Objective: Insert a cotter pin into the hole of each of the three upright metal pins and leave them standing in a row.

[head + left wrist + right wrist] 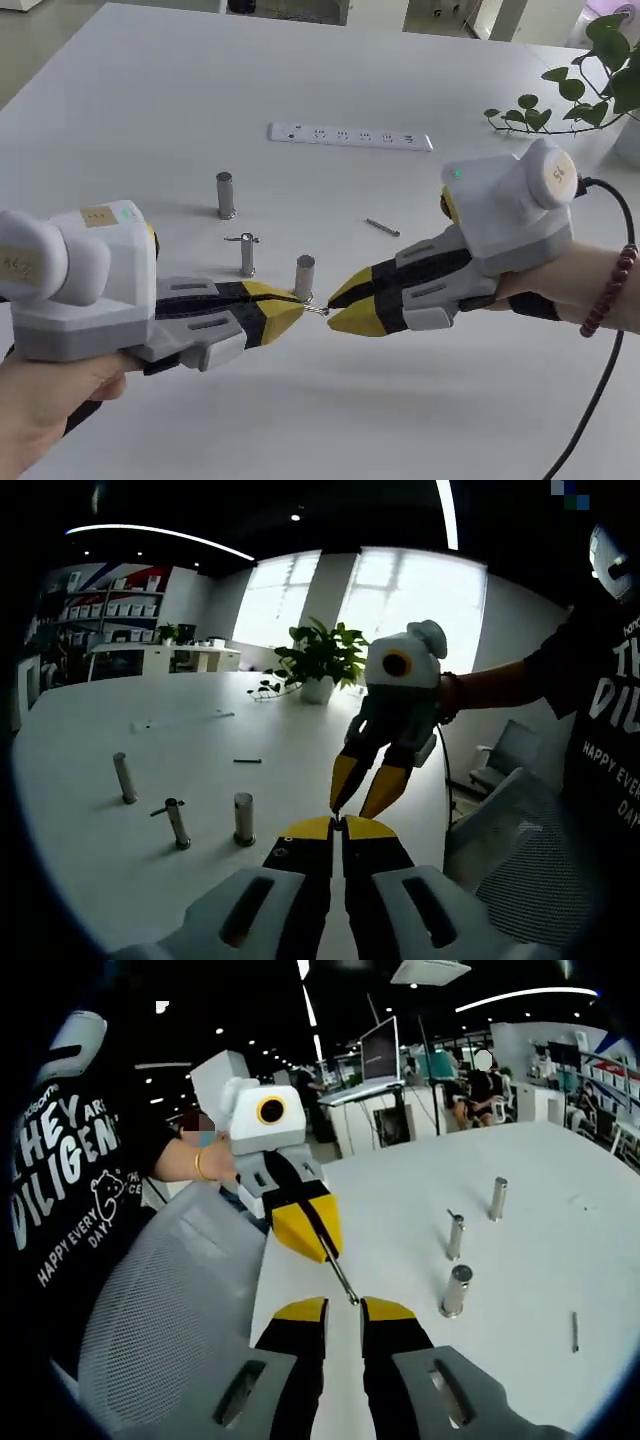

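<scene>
- Head view: the left tool (300,305) is clamped on a cotter pin (316,308), at 5 o'clock of the nearest upright pin (304,277) on the tabletop (150,90).
- Left gripper view: the middle upright pin (177,822), at 9 o'clock, already carries a pin.
- Right gripper view: the right tool (345,1308) stands narrowly parted around the cotter pin's end.

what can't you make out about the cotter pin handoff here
- Head view: whether the right gripper touches the cotter pin. The pin is too small to judge between the jaw tips.
- Left gripper view: the held end of the cotter pin, hidden inside the shut left gripper.
- All views: the hole in the nearest upright metal pin, too small to see.
</scene>
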Demonstrator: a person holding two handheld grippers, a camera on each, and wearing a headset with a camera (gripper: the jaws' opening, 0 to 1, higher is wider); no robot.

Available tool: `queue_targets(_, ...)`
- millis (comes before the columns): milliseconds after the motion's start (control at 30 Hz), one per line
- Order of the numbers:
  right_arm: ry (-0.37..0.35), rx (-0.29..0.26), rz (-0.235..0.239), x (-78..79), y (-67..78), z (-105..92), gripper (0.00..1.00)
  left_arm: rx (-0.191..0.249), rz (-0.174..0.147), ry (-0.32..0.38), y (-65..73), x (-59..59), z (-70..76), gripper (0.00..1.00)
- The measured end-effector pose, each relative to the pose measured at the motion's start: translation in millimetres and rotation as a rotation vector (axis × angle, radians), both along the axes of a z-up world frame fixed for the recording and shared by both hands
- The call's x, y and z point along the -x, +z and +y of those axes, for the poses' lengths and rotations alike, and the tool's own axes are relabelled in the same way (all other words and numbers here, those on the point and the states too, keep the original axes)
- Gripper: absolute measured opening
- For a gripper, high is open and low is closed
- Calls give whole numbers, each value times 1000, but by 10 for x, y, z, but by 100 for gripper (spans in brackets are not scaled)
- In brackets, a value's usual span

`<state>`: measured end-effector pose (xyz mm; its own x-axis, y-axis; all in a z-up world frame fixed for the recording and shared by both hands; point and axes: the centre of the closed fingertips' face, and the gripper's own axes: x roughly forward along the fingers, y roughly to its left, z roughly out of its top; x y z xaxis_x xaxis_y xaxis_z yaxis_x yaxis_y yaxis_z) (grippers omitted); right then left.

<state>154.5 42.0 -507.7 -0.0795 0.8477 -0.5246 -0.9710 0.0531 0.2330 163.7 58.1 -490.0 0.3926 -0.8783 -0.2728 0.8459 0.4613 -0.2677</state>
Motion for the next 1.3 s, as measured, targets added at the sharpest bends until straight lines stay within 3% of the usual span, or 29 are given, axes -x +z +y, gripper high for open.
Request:
queue_targets(533,118,-18,80,279,-32,25,4,47,20,-115,12,253,-83,0)
queue_targets(733,141,-20,81,327,-25,40,2,73,25,-125,45,294,-93,0)
queue_targets(1033,167,-16,59,382,-16,53,0,86,32,-131,50,339,-93,0)
queue_targets(1300,188,45,-25,368,-23,66,0,72,25,-120,42,318,-84,1)
